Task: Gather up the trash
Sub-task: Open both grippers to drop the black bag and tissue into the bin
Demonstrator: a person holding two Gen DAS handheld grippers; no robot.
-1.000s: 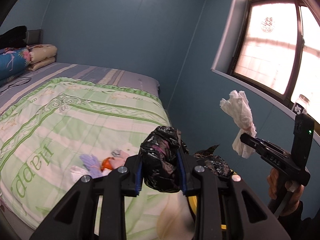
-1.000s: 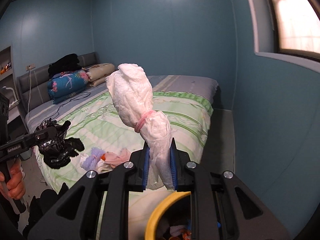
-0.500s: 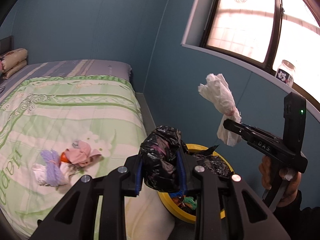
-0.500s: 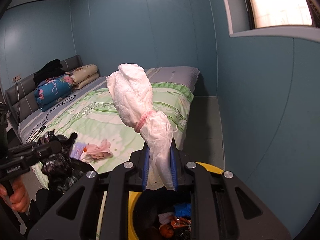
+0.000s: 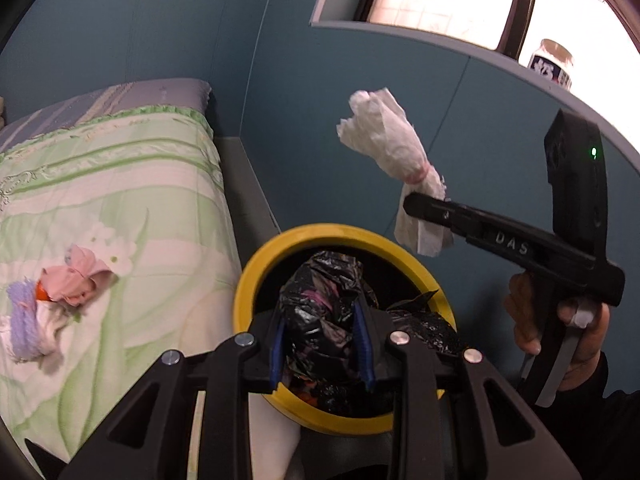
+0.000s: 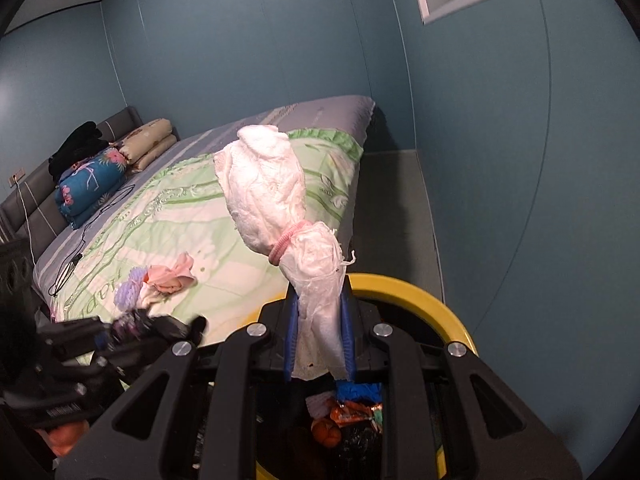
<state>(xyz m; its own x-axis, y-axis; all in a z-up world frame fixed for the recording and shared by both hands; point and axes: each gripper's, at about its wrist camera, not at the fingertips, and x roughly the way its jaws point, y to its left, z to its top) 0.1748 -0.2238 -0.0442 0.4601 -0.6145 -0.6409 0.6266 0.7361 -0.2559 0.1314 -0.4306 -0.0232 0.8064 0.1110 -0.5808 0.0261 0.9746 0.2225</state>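
My left gripper (image 5: 320, 344) is shut on a crumpled black plastic bag (image 5: 320, 312), held over the mouth of a yellow-rimmed bin (image 5: 256, 280). My right gripper (image 6: 318, 340) is shut on a white tissue bundle (image 6: 264, 188) tied with a pink band, its tail pinched between the blue pads above the same bin (image 6: 424, 296). From the left wrist view the right gripper (image 5: 416, 200) and its bundle (image 5: 384, 144) hover over the bin's far right rim. The bin holds orange and blue trash (image 6: 348, 412).
A bed with a green and white quilt (image 5: 120, 184) lies left of the bin, with pink, purple and white scraps (image 5: 52, 304) on it. Pillows and folded bedding (image 6: 92, 180) sit at the headboard. A jar (image 5: 554, 62) stands on the window sill. Blue wall is close on the right.
Both grippers have swung right from over the bed and sunk toward the bin, which now sits under them. Each keeps its hold on its bundle.
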